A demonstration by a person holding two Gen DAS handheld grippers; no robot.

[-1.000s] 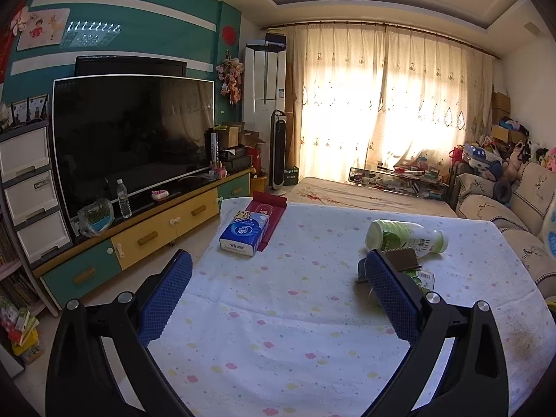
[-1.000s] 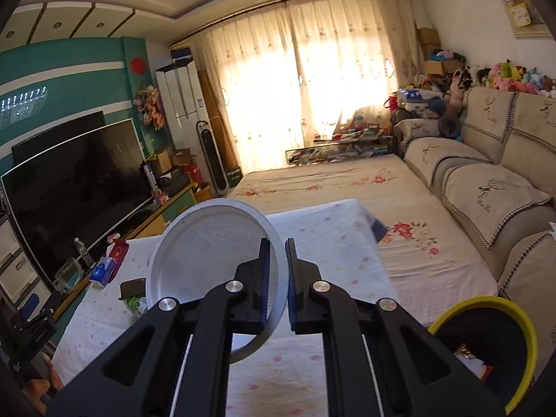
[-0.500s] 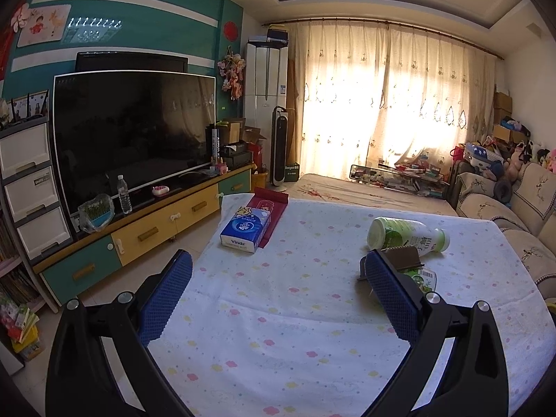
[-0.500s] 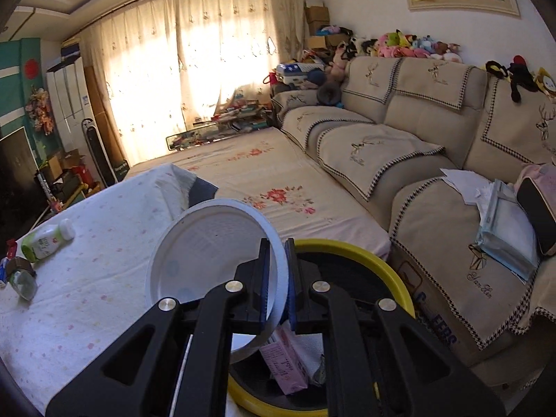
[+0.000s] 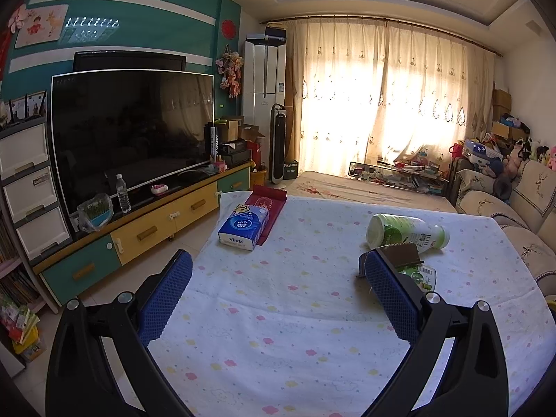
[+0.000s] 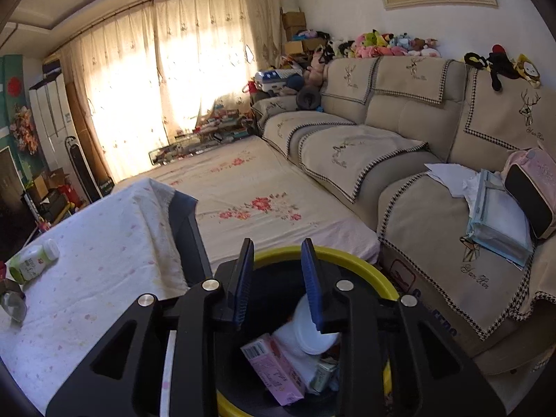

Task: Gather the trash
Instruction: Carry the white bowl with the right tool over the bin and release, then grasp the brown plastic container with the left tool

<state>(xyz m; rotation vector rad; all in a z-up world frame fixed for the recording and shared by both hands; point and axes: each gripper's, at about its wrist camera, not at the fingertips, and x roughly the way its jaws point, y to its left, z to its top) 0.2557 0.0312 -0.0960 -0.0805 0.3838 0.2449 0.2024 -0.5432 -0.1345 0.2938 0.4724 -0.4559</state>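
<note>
Your right gripper (image 6: 278,281), a second ago pinching the white plate (image 6: 314,337), now opens its jaws over the yellow-rimmed bin (image 6: 351,255), plate dropped inside; left gripper (image 5: 278,292) waits spread, empty.

Tablecloth (image 5: 312,330): white, scattered with small pink, yellow and pale blue cloud shapes. On it, a blue-and-white tissue pack (image 5: 244,226) overlapping a dark red wrapper (image 5: 269,205); a white bottle with a green label (image 5: 405,234). Gripper pads (image 5: 166,295): blue, dotted texture, on black fingers. Beside the tablecloth, a bin (image 6: 347,255): yellow rim, black inside, containing a pink carton (image 6: 274,368) and a white plate (image 6: 309,333). Sofa covers (image 6: 410,187): beige, houndstooth-edged.
</note>
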